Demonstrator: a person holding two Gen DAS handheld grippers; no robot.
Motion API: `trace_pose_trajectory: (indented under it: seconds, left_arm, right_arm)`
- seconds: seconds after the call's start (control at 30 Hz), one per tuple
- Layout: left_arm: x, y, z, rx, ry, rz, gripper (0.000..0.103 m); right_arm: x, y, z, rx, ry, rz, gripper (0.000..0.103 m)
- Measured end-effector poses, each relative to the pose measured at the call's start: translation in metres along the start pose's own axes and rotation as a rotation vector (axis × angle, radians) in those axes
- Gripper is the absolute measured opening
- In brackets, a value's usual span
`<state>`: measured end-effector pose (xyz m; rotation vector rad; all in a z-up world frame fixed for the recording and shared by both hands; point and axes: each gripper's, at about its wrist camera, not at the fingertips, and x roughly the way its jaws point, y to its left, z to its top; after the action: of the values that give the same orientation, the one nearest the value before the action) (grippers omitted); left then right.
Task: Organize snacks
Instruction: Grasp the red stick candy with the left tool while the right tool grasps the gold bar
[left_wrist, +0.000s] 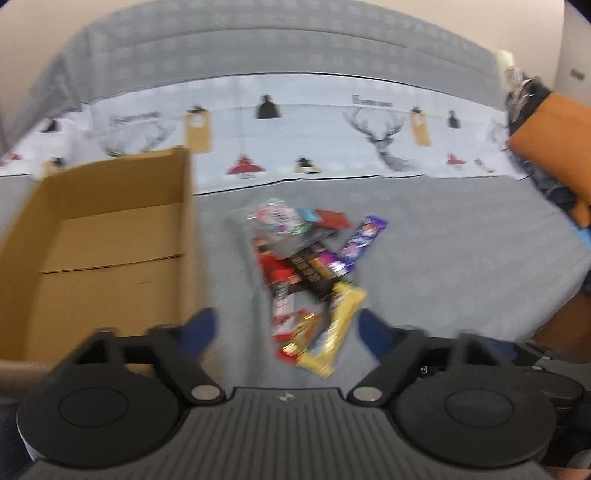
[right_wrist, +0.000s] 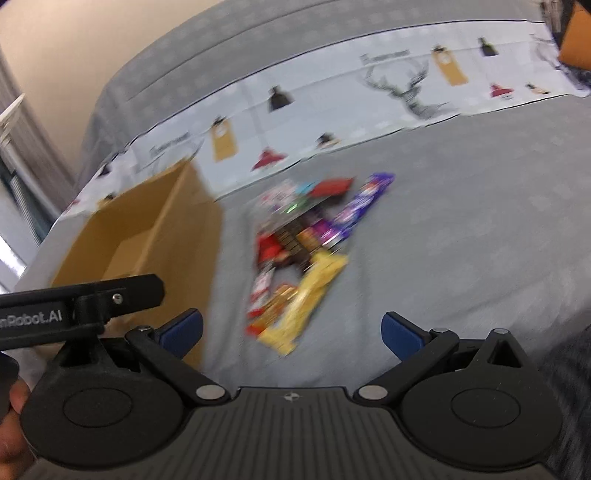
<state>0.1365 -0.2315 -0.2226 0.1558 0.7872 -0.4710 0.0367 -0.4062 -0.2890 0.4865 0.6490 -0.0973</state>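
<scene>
While both pairs of tongs hang above the bed, we judge the task at its approach step. Left gripper: parted, empty. Right gripper: wide apart, empty. Snack pile: on grey bedspread, just right of the cardboard box. Next move: grip the near yellow packet. Open bedspread lies right; the box wall crowds the left.

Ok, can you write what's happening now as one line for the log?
stage: approach | left gripper: open, empty | right gripper: open, empty | snack pile: on bed | cardboard box: empty
</scene>
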Motion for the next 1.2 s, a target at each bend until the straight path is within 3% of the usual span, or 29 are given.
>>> trace_pose_trajectory:
  seconds: [0.03,0.17,0.3,0.37,0.43,0.47,0.57,0.77,0.83,0.87,0.97,1.1,1.2]
  left_arm:
    - [0.015,-0.002,0.005,-0.013,0.017,-0.018,0.063]
    - [0.069,0.001,0.015,-0.083,0.054,-0.055,0.061]
    - [0.114,-0.004,0.013,-0.05,0.089,0.049,0.058]
    - [0.136,-0.002,0.009,-0.045,0.132,0.065,0.044]
    - [0.156,0.003,0.003,-0.052,0.18,0.062,0.02]
    - [0.165,0.004,0.001,-0.053,0.2,0.069,0.018]
    - [0.179,0.009,-0.002,-0.058,0.198,0.052,0.018]
    - [0.188,0.011,0.0,-0.042,0.166,0.054,0.014]
    - [0.186,0.01,0.0,-0.049,0.167,0.053,0.012]
    - [0.184,0.011,0.001,-0.074,0.173,0.044,0.01]
    - [0.17,0.015,-0.001,-0.118,0.163,-0.009,0.007]
    - [0.163,0.017,-0.002,-0.105,0.158,-0.021,0.007]
    - [0.174,0.017,-0.009,-0.114,0.221,-0.003,0.008]
  right_arm:
    - [0.003,-0.008,0.004,0.012,-0.003,0.004,0.096]
    - [0.026,-0.034,0.018,0.057,0.032,0.028,0.073]
    - [0.055,-0.043,0.032,0.05,0.067,0.063,0.064]
    - [0.074,-0.046,0.037,0.058,0.092,0.072,0.059]
    - [0.096,-0.05,0.041,0.08,0.146,0.104,0.055]
    - [0.107,-0.051,0.042,0.091,0.175,0.112,0.054]
    - [0.132,-0.052,0.041,0.104,0.242,0.127,0.053]
    - [0.158,-0.05,0.044,0.14,0.269,0.112,0.049]
    - [0.159,-0.048,0.044,0.128,0.266,0.104,0.045]
    - [0.159,-0.045,0.045,0.114,0.265,0.097,0.036]
    - [0.153,-0.045,0.047,0.124,0.235,0.097,0.026]
    - [0.13,-0.044,0.054,0.05,0.138,0.05,0.023]
    - [0.128,-0.052,0.054,0.031,0.145,0.01,0.023]
